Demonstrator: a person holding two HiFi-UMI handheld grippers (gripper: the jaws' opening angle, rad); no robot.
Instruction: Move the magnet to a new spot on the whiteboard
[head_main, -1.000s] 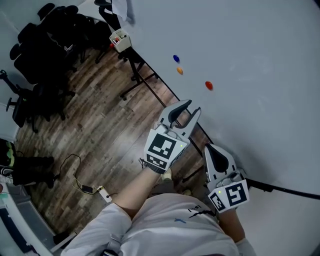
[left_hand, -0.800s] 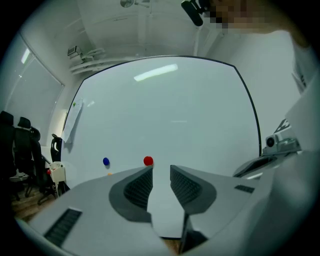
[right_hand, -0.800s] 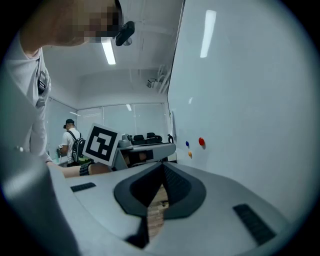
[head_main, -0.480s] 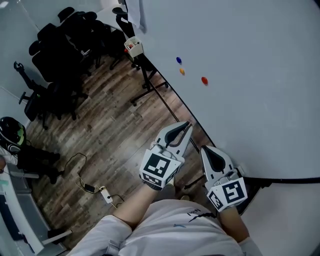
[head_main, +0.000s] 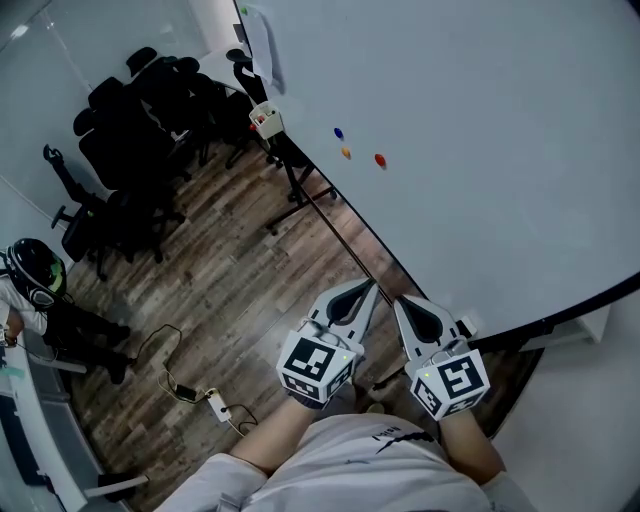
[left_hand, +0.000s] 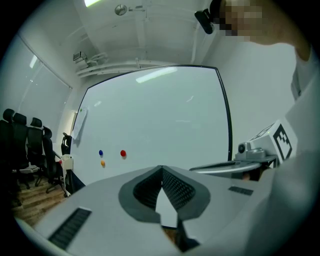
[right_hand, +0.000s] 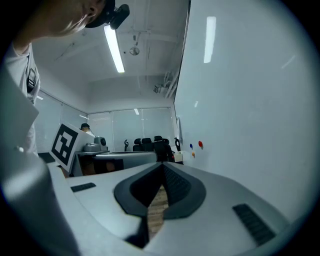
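Facing the whiteboard (head_main: 480, 150), we hold the left gripper (head_main: 372, 287) with its jaws just closed together on nothing, and the right gripper (head_main: 400, 300) equally pinched and empty. The red magnet (head_main: 380, 159) sits on the board, well apart from both.

Cool ceiling light; fisheye edges

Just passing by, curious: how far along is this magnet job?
Possibly done: the red magnet sits on the whiteboard, apart from the blue magnet and orange magnet. In hand: nothing; the left tool has just closed empty, the right tool is shut, empty. Left: nothing obvious.
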